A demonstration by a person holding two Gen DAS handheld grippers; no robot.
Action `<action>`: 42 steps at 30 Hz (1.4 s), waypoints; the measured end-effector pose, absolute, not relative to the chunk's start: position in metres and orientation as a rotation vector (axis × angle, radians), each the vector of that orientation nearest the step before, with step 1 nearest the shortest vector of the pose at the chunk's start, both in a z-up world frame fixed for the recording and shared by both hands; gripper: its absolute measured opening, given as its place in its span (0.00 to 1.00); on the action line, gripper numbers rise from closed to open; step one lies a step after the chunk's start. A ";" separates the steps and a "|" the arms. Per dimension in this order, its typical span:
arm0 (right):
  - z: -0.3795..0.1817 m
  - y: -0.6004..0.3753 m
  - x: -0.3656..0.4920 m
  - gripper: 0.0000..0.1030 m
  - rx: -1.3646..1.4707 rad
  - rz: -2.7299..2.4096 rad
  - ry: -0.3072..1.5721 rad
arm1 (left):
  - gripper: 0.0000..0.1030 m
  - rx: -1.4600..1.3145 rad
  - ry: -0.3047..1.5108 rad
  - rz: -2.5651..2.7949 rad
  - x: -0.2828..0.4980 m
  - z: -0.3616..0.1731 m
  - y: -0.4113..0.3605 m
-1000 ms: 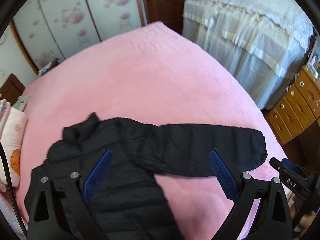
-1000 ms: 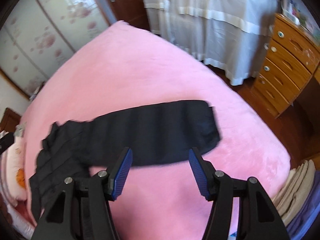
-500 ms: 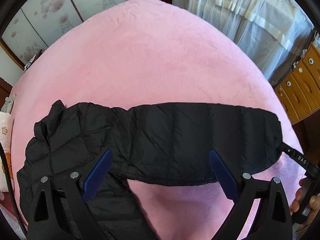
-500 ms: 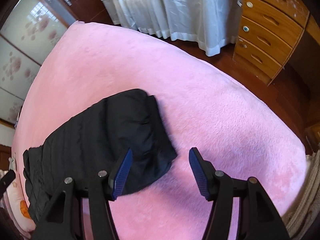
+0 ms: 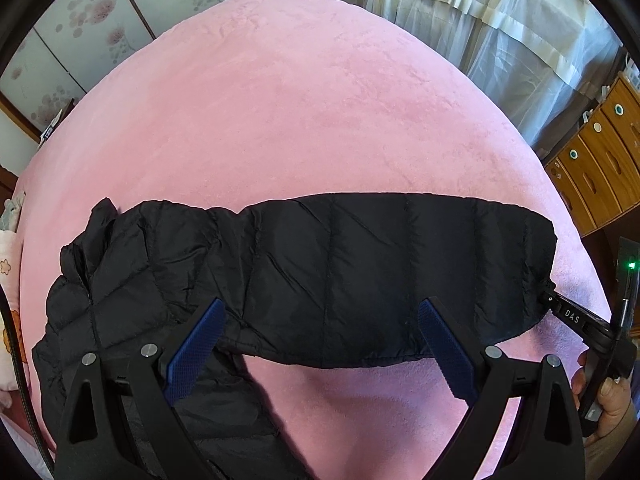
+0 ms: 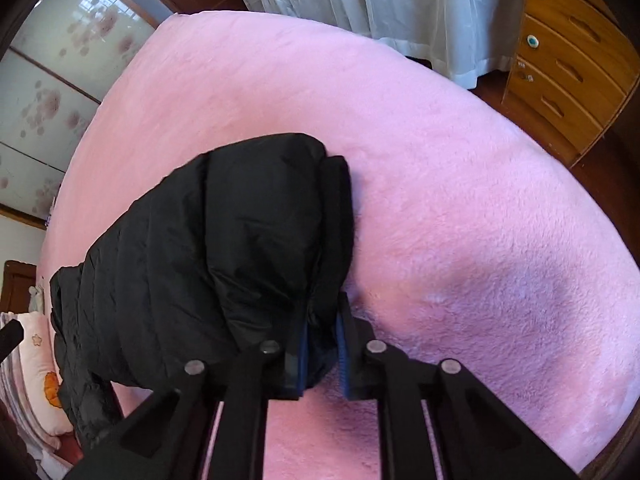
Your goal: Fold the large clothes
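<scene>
Broadly, the pink bedspread [image 5: 320,120] lay bare beyond the black puffer jacket [image 5: 200,264], with open fleece running up to the far edge by the floral sliding doors [image 5: 100,32] and white curtains [image 5: 500,20]. To the right the bed's edge dropped off close to a wooden chest of drawers [image 6: 572,52]. The jacket lay at the near side of the bed, its body and collar toward the left by a pillow [image 6: 40,360]. Its sleeve [image 5: 400,272] stretched flat with its long axis across the left wrist view, cuff pointing right toward the drawers.

The left gripper [image 5: 320,348] hovered above the sleeve's near edge, jaws spread wide with nothing between them. The right gripper [image 6: 322,344] was closing, its blue pads pinching the sleeve's cuff [image 6: 332,248] near the bed's right edge.
</scene>
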State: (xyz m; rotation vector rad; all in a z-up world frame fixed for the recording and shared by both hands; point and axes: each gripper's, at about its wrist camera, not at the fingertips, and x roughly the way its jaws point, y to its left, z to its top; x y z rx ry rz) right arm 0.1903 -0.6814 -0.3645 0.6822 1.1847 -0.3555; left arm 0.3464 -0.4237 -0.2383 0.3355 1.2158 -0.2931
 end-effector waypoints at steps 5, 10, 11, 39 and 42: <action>-0.335 -0.674 0.191 0.09 0.701 -0.364 1.117 | 0.94 0.320 1.200 -0.284 0.345 -0.222 -0.418; -0.295 -0.662 0.191 0.09 0.694 -0.331 1.039 | 0.94 0.317 1.179 -0.272 0.344 -0.202 -0.409; -0.289 -0.659 0.192 0.09 0.688 -0.322 1.028 | 0.94 0.317 1.176 -0.267 0.343 -0.198 -0.407; -0.231 -0.380 0.297 0.09 0.416 0.082 0.970 | 0.94 0.026 1.193 -0.132 0.380 -0.183 -0.157; -0.253 -0.337 0.312 0.09 0.363 0.136 1.014 | 0.94 -0.045 1.203 -0.090 0.387 -0.196 -0.120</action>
